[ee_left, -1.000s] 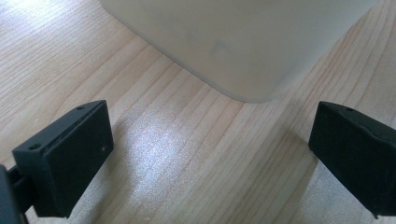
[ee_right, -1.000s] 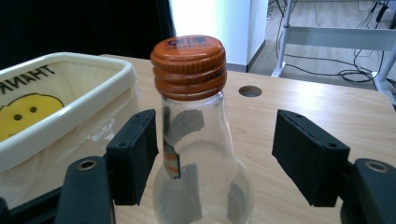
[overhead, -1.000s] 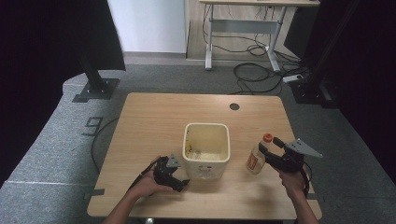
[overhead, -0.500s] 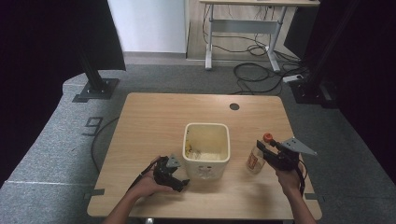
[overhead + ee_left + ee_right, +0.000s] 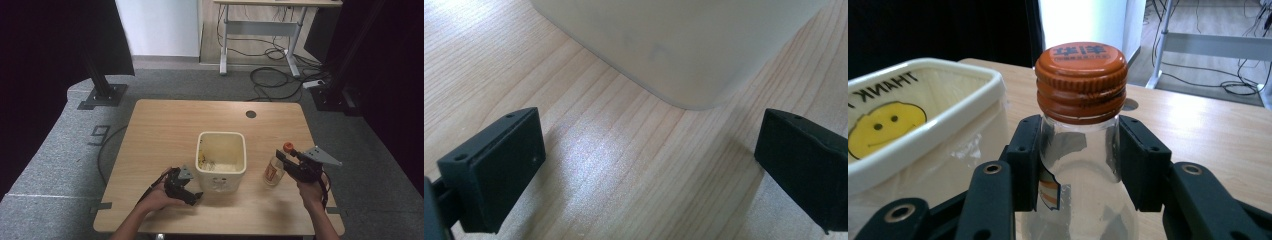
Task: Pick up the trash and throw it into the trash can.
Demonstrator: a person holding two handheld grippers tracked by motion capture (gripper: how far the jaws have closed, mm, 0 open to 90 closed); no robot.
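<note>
A clear bottle (image 5: 272, 172) with an orange screw cap (image 5: 1080, 70) stands on the table just right of a cream plastic bin (image 5: 222, 160). My right gripper (image 5: 292, 161) is shut on the bottle (image 5: 1083, 200), its two black pads pressed on the neck just under the cap. The bin (image 5: 923, 115) holds a liner printed with a yellow smiley. My left gripper (image 5: 192, 191) lies low on the table at the bin's near left corner. In the left gripper view it (image 5: 649, 165) is open wide, nothing between its fingers, with the bin's corner (image 5: 684, 45) right ahead.
The wooden table (image 5: 165, 130) has a round cable hole (image 5: 251, 114) at the back right. A little debris lies in the bin's bottom (image 5: 210, 162). Beyond the table are a dark stand base (image 5: 102, 95), floor cables (image 5: 275, 75) and a white desk frame (image 5: 260, 30).
My right gripper has edged slightly left at the bottle's neck. The left hand and its gripper have stayed put beside the bin.
</note>
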